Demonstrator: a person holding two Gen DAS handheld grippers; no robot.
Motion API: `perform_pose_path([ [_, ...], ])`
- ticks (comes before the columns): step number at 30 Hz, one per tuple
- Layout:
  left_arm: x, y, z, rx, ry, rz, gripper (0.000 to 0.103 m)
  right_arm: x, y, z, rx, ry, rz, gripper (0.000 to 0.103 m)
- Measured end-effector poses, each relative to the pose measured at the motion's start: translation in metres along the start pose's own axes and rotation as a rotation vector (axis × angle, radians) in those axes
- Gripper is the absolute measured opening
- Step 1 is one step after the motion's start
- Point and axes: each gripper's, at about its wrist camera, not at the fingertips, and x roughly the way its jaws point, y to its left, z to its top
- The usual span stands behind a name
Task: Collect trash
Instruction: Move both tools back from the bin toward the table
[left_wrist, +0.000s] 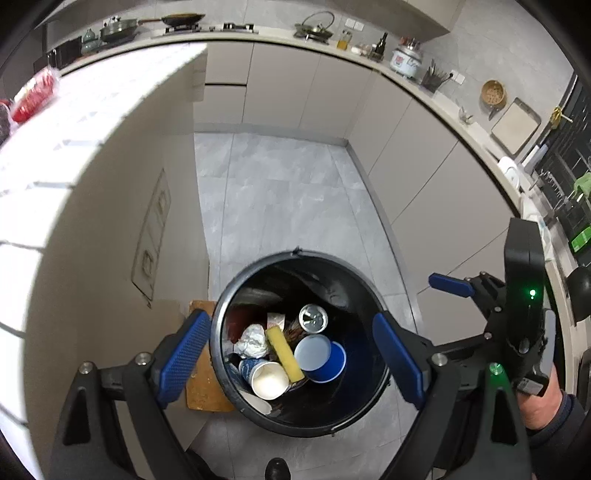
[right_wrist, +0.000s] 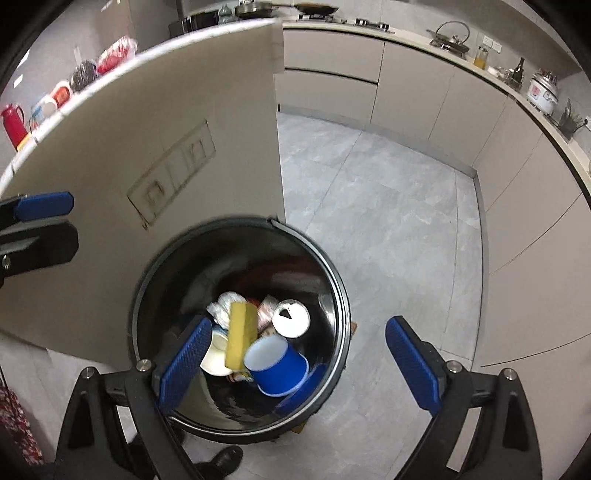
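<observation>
Bin: round black trash bin (left_wrist: 301, 343) on the grey tiled floor (left_wrist: 280, 192), just beside the beige end panel of the kitchen island (left_wrist: 110, 229).
Contents: yellow sponge (left_wrist: 284, 349), blue paper cup (left_wrist: 320, 357), white paper cup (left_wrist: 266, 378), crumpled white wad (left_wrist: 253, 341), silver can (left_wrist: 313, 317), all lying at the bottom.
Left gripper (left_wrist: 291, 360): fingers spread wide, nothing between them, hanging over the bin mouth and pointing steeply down.
Right gripper (right_wrist: 301, 365): fingers spread wide, empty; its left finger (right_wrist: 184, 365) is over the bin, the other over bare floor.
Key relation: trash lies straight below and ahead of both grippers, inside the bin wall. Sponge's long axis runs roughly front to back between the left fingers.
Nearer hand: left sits more squarely over the opening.
Judgement: both drops look finished; no loose trash shows on the floor here.
</observation>
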Motion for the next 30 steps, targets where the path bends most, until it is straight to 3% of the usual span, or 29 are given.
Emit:
perform_pose_path([
  [9,-0.068,0.014,0.031,-0.001,-0.130,0.052,0.091,-0.047,0.018,0.051,0.094,-0.104,0.098,0.097],
  [12,-0.091,0.038,0.036,-0.021,-0.187,0.104,0.091,-0.061,0.038,0.076,0.088,-0.126,0.128,0.097],
  [19,-0.121,0.100,0.038,-0.051,-0.238,0.165,0.091,-0.081,0.108,0.129,-0.004,-0.184,0.146,0.103],
  [27,-0.148,0.194,0.045,-0.105,-0.266,0.225,0.091,-0.063,0.179,0.176,-0.005,-0.202,0.153,0.103],
  [30,-0.154,0.242,0.046,-0.154,-0.268,0.249,0.091,-0.053,0.198,0.189,0.012,-0.170,0.130,0.103],
])
